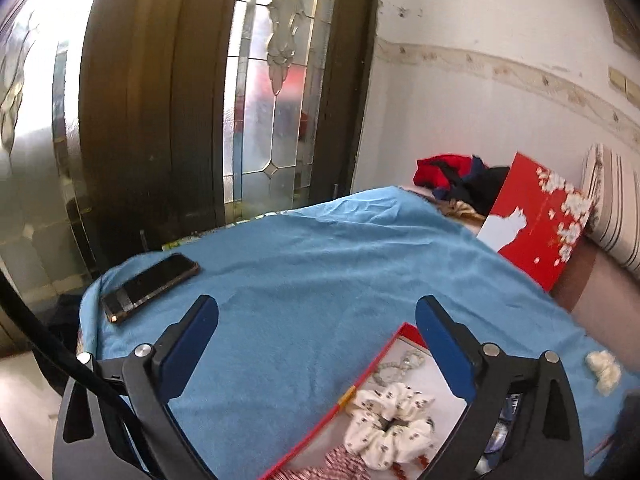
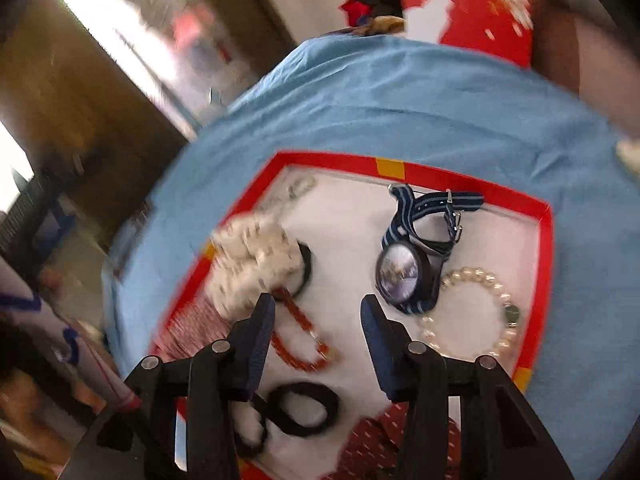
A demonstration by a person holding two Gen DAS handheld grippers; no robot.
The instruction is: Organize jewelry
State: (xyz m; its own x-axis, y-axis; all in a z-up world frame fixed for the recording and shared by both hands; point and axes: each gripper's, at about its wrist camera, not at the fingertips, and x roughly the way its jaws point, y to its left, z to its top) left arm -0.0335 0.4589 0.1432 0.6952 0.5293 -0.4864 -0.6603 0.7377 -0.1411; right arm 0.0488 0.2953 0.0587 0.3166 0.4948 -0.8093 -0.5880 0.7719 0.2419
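Note:
A red-rimmed box (image 2: 544,240) with a white floor sits on a blue cloth (image 2: 400,100). In it lie a white printed scrunchie (image 2: 256,256), a blue striped watch (image 2: 404,272), a pearl bracelet (image 2: 500,308), an orange bead bracelet (image 2: 300,344), black hair ties (image 2: 304,404) and a pale bead string (image 2: 296,188). My right gripper (image 2: 318,312) is open and empty just above the box floor, between the orange bracelet and the watch. My left gripper (image 1: 316,316) is open and empty over the cloth, left of the box (image 1: 368,372); the scrunchie (image 1: 392,424) shows between its fingers.
A black phone (image 1: 150,286) lies on the cloth's far left. The box's red lid with a white cat (image 1: 536,216) leans at the back right beside a striped cushion (image 1: 612,204). A small white object (image 1: 604,366) lies on the cloth at right. A glass-panelled door (image 1: 272,80) stands behind.

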